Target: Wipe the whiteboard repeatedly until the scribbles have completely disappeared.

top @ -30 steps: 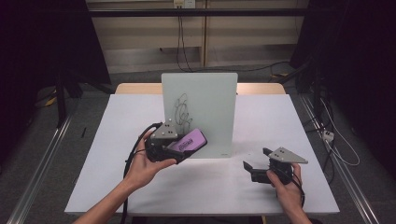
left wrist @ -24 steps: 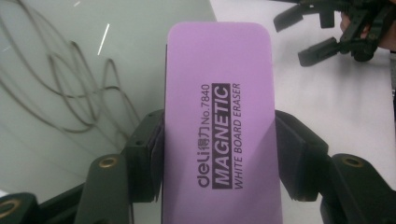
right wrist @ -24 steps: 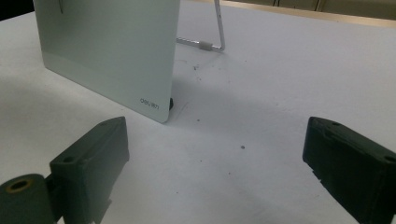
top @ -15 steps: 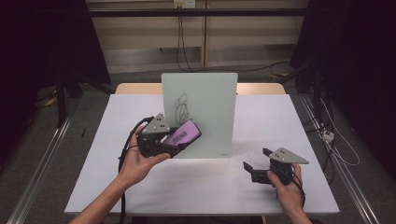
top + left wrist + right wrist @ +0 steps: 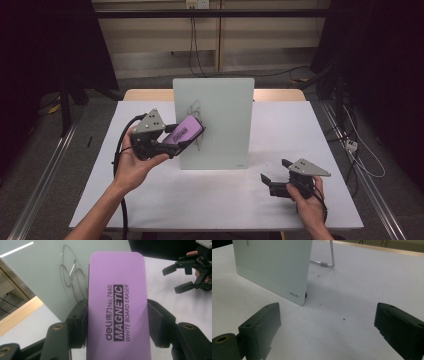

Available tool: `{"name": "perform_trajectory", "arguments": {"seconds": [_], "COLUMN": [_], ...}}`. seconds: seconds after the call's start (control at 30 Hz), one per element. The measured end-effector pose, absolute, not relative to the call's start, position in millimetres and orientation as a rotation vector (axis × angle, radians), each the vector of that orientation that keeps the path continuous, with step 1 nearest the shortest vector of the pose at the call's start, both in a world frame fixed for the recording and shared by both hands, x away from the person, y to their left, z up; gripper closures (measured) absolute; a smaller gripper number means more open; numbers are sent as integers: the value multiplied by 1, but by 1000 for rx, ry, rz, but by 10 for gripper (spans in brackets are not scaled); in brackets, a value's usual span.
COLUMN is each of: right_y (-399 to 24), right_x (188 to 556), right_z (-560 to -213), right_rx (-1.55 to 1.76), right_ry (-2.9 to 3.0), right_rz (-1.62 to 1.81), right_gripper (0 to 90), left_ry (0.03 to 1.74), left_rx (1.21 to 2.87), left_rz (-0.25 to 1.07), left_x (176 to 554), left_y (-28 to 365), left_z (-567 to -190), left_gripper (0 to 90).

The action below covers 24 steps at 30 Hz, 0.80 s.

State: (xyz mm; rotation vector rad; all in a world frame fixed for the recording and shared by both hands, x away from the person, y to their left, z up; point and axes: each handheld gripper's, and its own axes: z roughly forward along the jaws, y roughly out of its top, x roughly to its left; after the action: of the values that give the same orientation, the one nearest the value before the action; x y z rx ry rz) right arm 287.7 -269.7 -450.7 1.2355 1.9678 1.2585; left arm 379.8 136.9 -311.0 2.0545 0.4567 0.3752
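White flat desk (image 5: 150,200) carries a tall upright pale-green glass whiteboard (image 5: 220,105) w/ thin pen scribbles (image 5: 72,275). Left hand-held gripper (image 5: 187,140) is clamped on a purple rectangular magnetic eraser (image 5: 117,305), held up just in front of the board. Right hand-held gripper (image 5: 275,177) rests low on the desk, jaws apart, nothing betw. them.

erasers: 1 (image 5: 184,131) | whiteboards: 1 (image 5: 220,110) | grippers: 2 (image 5: 172,145) (image 5: 272,182) | tables: 1 (image 5: 310,130)
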Motion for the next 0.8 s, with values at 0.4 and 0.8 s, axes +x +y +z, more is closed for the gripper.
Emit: {"name": "perform_trajectory", "arguments": {"seconds": [0.4,0.8], "right_y": [-270,-270], "right_x": [288,288], "right_z": [-451,-451], "right_rx": [1245,1233], "right_ry": [1965,1970], "right_rz": [1259,1253], "right_gripper": [66,66], "left_ry": [440,441], "left_rx": [2052,2040], "left_rz": [468,510], "left_x": [384,399], "left_y": [135,123], "left_z": [-292,-281], "left_gripper": [413,413]}}
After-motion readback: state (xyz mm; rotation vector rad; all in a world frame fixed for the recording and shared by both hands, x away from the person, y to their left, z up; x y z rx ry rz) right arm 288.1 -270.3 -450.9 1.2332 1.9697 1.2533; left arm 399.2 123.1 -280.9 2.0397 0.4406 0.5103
